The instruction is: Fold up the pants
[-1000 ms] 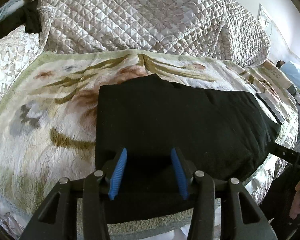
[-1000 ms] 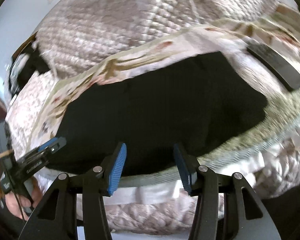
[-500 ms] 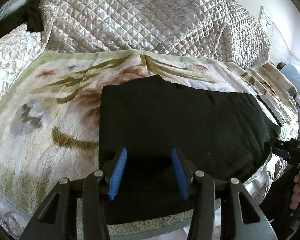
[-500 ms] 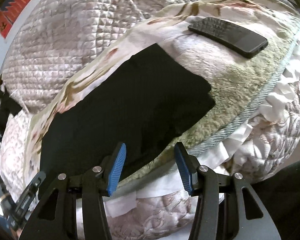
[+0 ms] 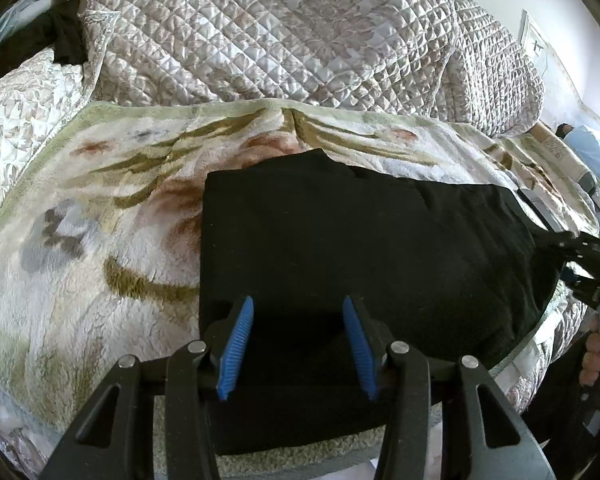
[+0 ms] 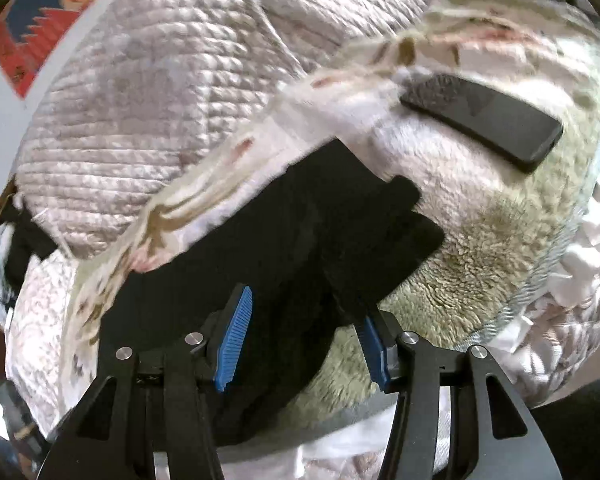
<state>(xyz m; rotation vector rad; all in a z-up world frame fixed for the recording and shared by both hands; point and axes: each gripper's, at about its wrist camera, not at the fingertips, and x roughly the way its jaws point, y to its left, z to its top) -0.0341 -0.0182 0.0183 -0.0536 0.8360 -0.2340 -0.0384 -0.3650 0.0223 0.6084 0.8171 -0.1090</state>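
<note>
Left gripper point(image 5: 296, 344): blue ribbed pads spread apart, nothing between them, held over the near edge of the black pants point(image 5: 352, 248). Pants lie flat, folded to a rough rectangle, on a plush floral blanket point(image 5: 80, 240); matte, smooth knit. Quilted satin comforter point(image 5: 284, 36) is heaped behind.

Right gripper point(image 6: 302, 338): pads also apart, straddling the pants' right-end corner point(image 6: 300, 240); cloth lies between and over the right finger, not pinched. A dark flat phone point(image 6: 484, 116) rests on the fleece, apart from the pants.
</note>
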